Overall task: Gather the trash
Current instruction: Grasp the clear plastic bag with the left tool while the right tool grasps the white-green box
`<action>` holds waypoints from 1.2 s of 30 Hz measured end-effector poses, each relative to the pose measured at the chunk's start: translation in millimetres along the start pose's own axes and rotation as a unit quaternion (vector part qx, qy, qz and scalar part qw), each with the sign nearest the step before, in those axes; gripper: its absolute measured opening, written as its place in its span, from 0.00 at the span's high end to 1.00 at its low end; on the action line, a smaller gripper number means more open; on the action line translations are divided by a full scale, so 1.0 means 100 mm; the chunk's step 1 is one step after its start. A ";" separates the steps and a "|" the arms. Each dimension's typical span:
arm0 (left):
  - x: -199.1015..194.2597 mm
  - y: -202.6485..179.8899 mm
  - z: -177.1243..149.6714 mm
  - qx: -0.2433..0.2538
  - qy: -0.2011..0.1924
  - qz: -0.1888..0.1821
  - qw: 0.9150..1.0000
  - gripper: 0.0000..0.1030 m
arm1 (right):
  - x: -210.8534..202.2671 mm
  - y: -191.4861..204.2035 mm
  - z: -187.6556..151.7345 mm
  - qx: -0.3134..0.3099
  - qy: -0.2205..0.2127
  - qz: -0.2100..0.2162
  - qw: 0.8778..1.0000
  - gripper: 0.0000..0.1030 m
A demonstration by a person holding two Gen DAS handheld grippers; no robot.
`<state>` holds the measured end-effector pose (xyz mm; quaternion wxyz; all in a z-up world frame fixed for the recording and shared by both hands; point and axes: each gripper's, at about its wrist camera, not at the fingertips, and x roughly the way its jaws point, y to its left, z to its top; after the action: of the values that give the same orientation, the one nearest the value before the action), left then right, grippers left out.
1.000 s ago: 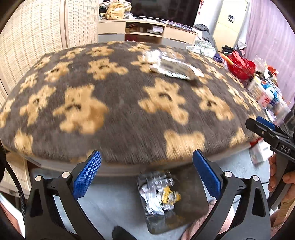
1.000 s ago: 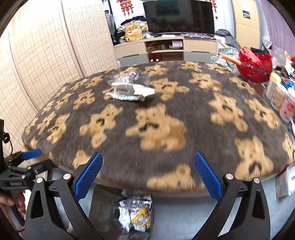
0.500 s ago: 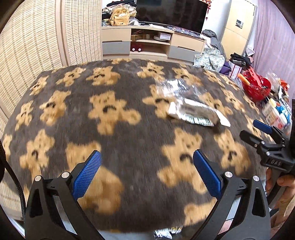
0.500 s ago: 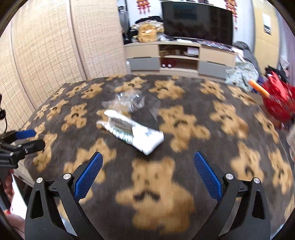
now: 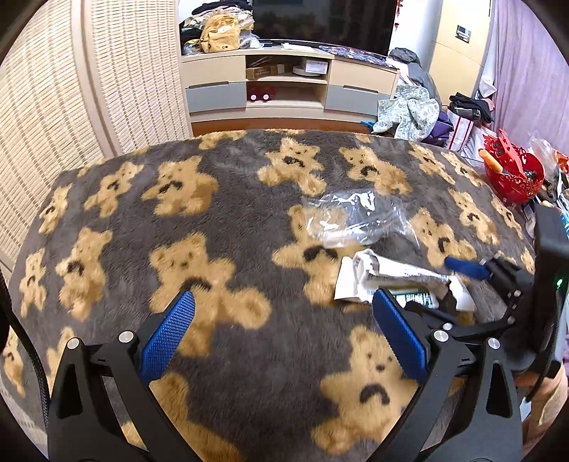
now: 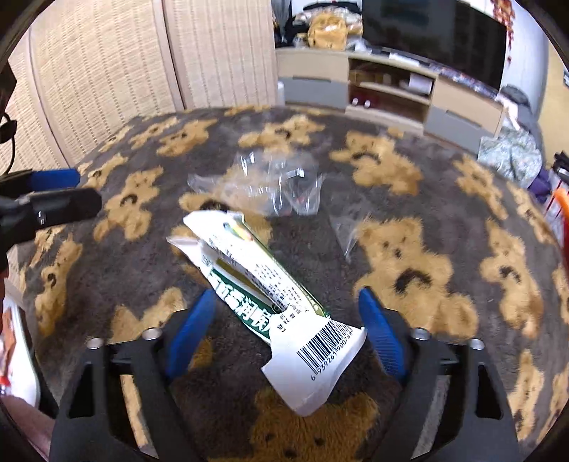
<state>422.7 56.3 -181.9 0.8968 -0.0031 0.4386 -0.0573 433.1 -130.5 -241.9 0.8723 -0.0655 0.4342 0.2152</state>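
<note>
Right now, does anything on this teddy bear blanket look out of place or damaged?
Yes. A torn-open white and green wrapper lies crumpled on the blanket, between the open fingers of the right gripper. Just beyond it sits a crinkled clear plastic bag. Both look like litter.

bare blanket [image 5: 220, 220] left of wrapper [image 6: 270, 295], clear bag [image 6: 270, 188] just behind

1. A grey fleece blanket [image 5: 231, 220] printed with tan teddy bears.
2. A beige TV cabinet [image 5: 288, 85] beyond it.
3. A yellow backpack [image 5: 218, 33] atop the cabinet.
4. A red basket [image 5: 514, 174] at right.
5. A woven screen [image 5: 53, 92] at left.
</note>
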 end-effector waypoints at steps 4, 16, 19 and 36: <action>0.17 -0.09 0.08 0.007 0.006 -0.006 1.000 0.08 | 0.03 -0.05 -0.10 0.004 0.011 0.029 1.000 0.61; 0.64 -0.46 0.48 0.027 0.010 -0.021 0.999 0.08 | -0.28 -0.12 -0.39 0.014 0.055 0.094 0.994 0.68; 0.80 -0.53 0.52 0.024 0.020 -0.029 0.999 0.08 | -0.32 -0.14 -0.46 0.022 0.063 0.114 0.991 0.68; 1.21 -0.82 0.46 0.085 0.048 -0.044 0.994 0.64 | -0.53 -0.16 -0.74 0.038 0.049 0.072 0.995 0.68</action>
<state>524.1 -39.9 -243.8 0.8686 0.0561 0.4738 -0.1341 358.1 -183.7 -247.2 0.8341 -0.0108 0.4876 0.2576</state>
